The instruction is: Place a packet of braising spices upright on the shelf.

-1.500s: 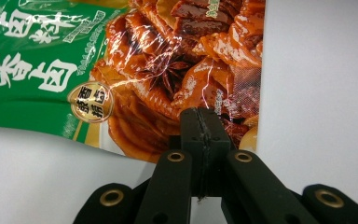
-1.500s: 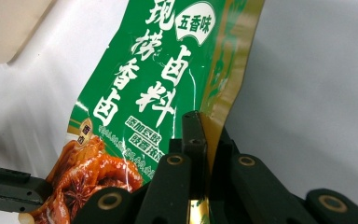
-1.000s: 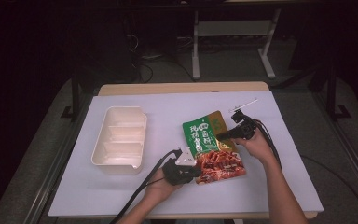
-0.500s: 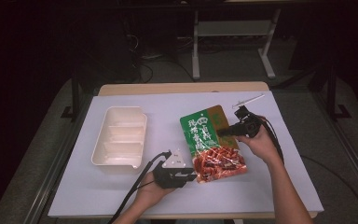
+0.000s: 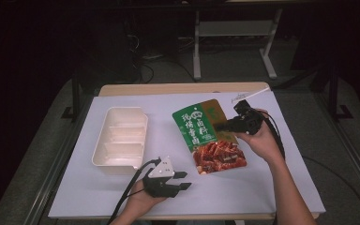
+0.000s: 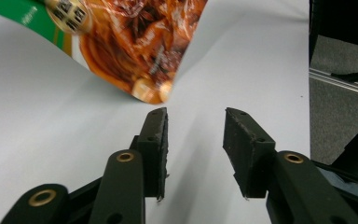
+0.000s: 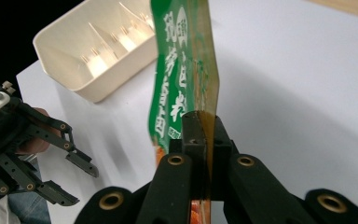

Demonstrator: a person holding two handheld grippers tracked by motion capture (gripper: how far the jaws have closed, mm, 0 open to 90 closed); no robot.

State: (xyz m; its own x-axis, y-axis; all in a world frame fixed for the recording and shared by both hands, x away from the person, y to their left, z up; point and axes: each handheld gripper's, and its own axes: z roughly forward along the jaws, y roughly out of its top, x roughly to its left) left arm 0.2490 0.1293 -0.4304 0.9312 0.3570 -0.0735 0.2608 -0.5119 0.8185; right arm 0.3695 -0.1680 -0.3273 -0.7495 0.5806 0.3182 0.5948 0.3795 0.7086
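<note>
A green and orange food pouch (image 5: 206, 133) with white lettering is lifted off the white table cover (image 5: 272, 187), its right edge pinched in my right gripper (image 5: 221, 125). In the right gripper view the jaws are shut on the pouch (image 7: 179, 88), which stands edge-on above them. My left gripper (image 5: 183, 180) rests near the table's front edge, open and empty, left of the pouch's lower corner. In the left gripper view its fingers (image 6: 156, 140) stand apart over bare cover, with the pouch corner (image 6: 140, 46) hanging just ahead.
A cream divided tray (image 5: 121, 138) with three compartments sits empty at the left, also seen as the tray (image 7: 98, 51) in the right gripper view. Cables trail from both grippers. Dark floor and a metal frame (image 5: 229, 33) lie beyond the table.
My left gripper let go of the pouch's lower edge and drew back toward the front edge, now open. The right gripper has lifted the pouch slightly up and back.
</note>
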